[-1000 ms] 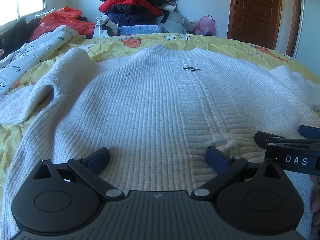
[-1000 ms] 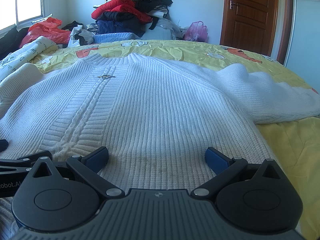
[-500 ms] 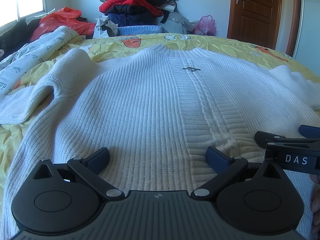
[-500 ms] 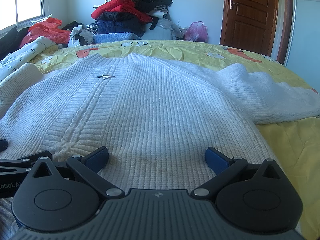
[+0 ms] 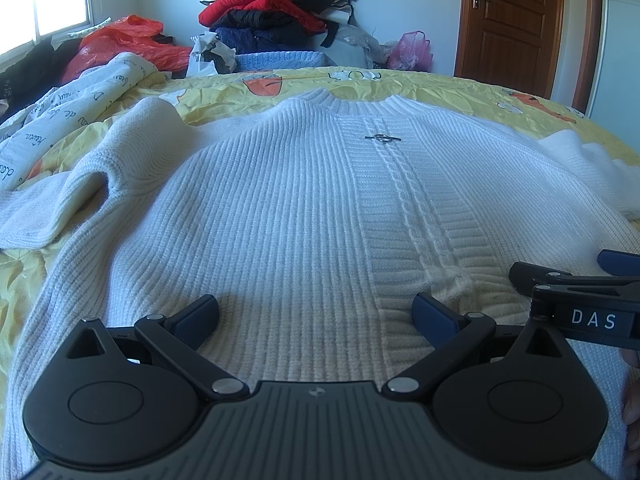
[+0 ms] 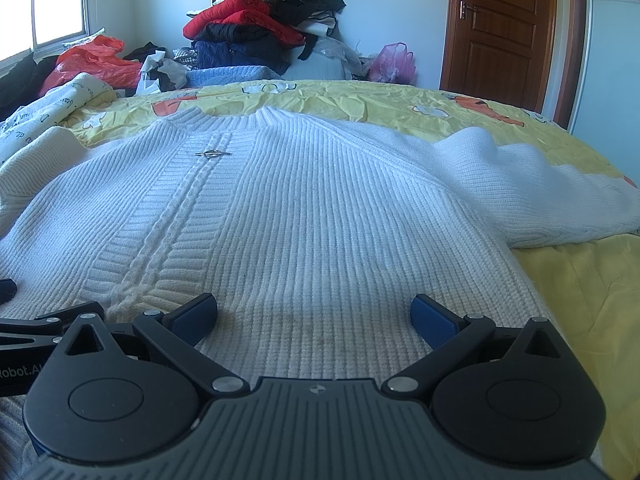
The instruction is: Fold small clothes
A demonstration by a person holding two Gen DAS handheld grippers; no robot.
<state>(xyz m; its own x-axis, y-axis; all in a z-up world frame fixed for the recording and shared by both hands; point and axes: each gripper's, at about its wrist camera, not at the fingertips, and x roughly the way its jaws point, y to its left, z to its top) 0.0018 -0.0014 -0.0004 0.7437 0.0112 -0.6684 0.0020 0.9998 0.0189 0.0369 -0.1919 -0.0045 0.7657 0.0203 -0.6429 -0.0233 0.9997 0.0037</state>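
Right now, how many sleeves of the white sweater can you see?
2. The left sleeve lies bunched toward the printed quilt; the right sleeve stretches out across the yellow sheet.

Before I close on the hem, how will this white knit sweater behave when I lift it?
Probably floppy: the white sweater lies limp on the yellow bedsheet, its sleeve slumped in soft folds. The thick ribbed knit looks fairly heavy, so it will likely sag between the open left gripper and right gripper. The ribbing should grip rather than slip.
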